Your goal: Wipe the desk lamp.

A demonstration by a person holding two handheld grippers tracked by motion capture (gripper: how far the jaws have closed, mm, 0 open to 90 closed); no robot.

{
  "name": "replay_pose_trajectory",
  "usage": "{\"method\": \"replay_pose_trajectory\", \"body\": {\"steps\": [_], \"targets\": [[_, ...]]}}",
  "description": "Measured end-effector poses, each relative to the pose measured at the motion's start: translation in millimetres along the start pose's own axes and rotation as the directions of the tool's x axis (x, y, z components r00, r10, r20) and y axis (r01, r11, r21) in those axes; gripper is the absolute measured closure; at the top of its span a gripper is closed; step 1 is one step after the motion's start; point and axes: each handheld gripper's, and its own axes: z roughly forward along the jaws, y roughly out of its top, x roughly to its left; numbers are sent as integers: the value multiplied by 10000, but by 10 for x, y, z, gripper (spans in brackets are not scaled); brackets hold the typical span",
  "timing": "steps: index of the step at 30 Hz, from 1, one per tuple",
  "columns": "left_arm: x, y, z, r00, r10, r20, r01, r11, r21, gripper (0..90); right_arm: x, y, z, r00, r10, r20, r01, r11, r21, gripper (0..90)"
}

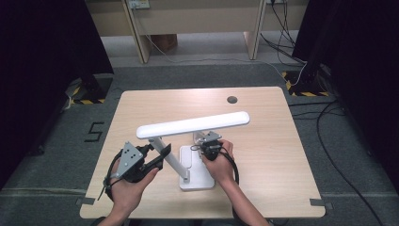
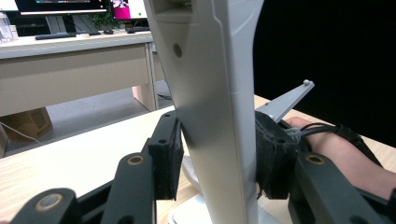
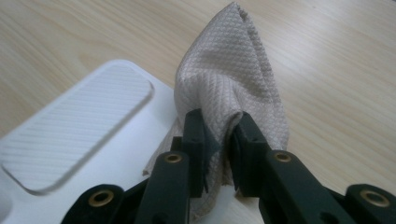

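A white desk lamp stands on the wooden table (image 1: 263, 141), with its long head (image 1: 193, 125) over its flat base (image 1: 197, 181). My left gripper (image 1: 157, 157) is shut on the lamp's slanted arm (image 1: 171, 157). In the left gripper view both pads press the arm (image 2: 215, 116) from either side, the left gripper (image 2: 217, 158) gripping low on it. My right gripper (image 1: 209, 146) hovers over the base's far end. It is shut on a bunched beige cloth (image 3: 233, 70), which stands up between the right gripper (image 3: 219, 140) jaws and touches the ribbed base (image 3: 79, 126).
A dark cable hole (image 1: 232, 100) sits near the table's far edge. Cables (image 1: 329, 117) trail on the grey floor to the right. Wooden desks (image 1: 197, 19) stand behind. The person's right hand (image 2: 345, 158) shows beyond the lamp arm.
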Motion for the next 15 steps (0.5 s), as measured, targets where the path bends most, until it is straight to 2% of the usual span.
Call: {"method": "replay_pose_trajectory", "body": {"steps": [6,10,11,12,13,15], "targets": [[-1,-2,1,10000,8,-2,-8,10000,8,567,-168,-93,-47,9978,309,582,-321,9993,191,776],[-5,-2,3,10000,10,-9,-10,10000,11,566,-217,-79,-79,9959,470,778,-491,9985,244,776],[-6,-3,3,10000,4,-21,-4,10000,7,565,-209,-52,-81,9956,540,762,-553,9984,150,775],[-5,-4,2,10000,-4,-18,4,10000,10,565,-165,32,-70,9972,528,537,-523,9986,-99,775],[-3,-3,2,10000,-21,-17,21,10000,8,565,-165,32,-70,9972,528,537,-523,9986,-99,775],[-4,-2,3,10000,-31,-8,31,10000,10,565,-73,147,-34,9982,601,-4,-601,9978,-273,774]]}}
